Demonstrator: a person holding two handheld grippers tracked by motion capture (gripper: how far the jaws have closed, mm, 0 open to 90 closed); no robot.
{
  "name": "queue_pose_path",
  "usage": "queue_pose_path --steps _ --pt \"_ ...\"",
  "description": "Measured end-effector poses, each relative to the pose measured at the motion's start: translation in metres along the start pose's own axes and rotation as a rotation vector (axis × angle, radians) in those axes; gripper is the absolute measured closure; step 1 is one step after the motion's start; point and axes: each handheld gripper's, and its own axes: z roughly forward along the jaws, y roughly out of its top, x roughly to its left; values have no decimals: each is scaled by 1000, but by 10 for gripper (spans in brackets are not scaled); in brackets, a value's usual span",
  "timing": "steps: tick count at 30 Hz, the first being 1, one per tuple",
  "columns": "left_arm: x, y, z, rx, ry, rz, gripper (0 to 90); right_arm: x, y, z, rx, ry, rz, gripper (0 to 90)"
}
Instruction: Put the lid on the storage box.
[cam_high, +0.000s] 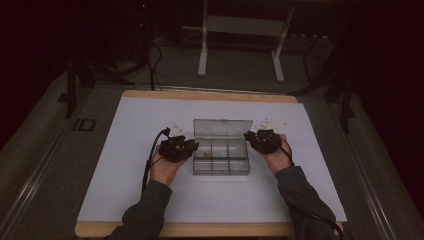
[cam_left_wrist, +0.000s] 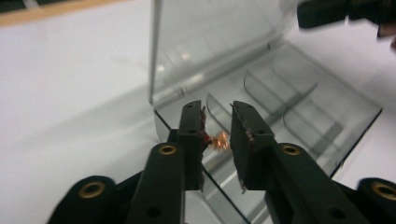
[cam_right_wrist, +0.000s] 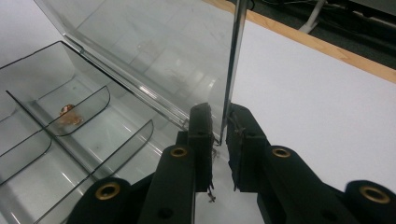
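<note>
My left tongs (cam_left_wrist: 217, 126) stand over the left end of the clear compartment box (cam_high: 221, 161), at centre frame in the high view. In the left gripper view the jaws rise from the bottom edge, narrowed but not pressed together. A small copper-coloured piece (cam_left_wrist: 221, 140) sits in the gap between them. Whether the pads press on it, or whether it lies lower in the box, I cannot tell. The box wall and its curved dividers lie directly behind the jaws.

My right tongs (cam_right_wrist: 220, 122) stand at the right end of the box. In the right gripper view the jaws are drawn close on either side of the side edge of the raised clear lid (cam_right_wrist: 232, 65), pinching it. The lid stands nearly upright on its hinge along the far side of the box.

In the right gripper view a copper-coloured piece (cam_right_wrist: 68, 115) lies in a compartment at left of frame, against a curved divider.

The box rests on a white sheet (cam_high: 125, 150) covering the wooden counter (cam_high: 210, 95). My hands and grey sleeves enter from the bottom edge of the high view.
</note>
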Motion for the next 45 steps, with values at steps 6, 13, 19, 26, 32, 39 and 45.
queue_pose_path --steps 6,13,19,26,32,39,45 --pt "-2 10 -3 -38 11 -6 846 1 0 -1 -3 -1 9 804" --pt "-3 17 -5 -58 27 -9 900 1 0 -3 -12 0 20 803" --pt "-4 19 -7 -78 35 -19 900 2 -1 -5 -17 3 16 804" --pt "-5 21 -8 -89 34 -15 900 2 -3 -6 -20 11 34 803" --pt "-6 21 -8 -90 23 -14 900 2 -6 -7 -25 16 38 796" --pt "-8 20 -8 -86 17 -8 900 2 -9 -8 -31 19 49 762" --pt "-9 17 -8 -82 15 -7 900 1 -14 -10 -26 18 51 760"
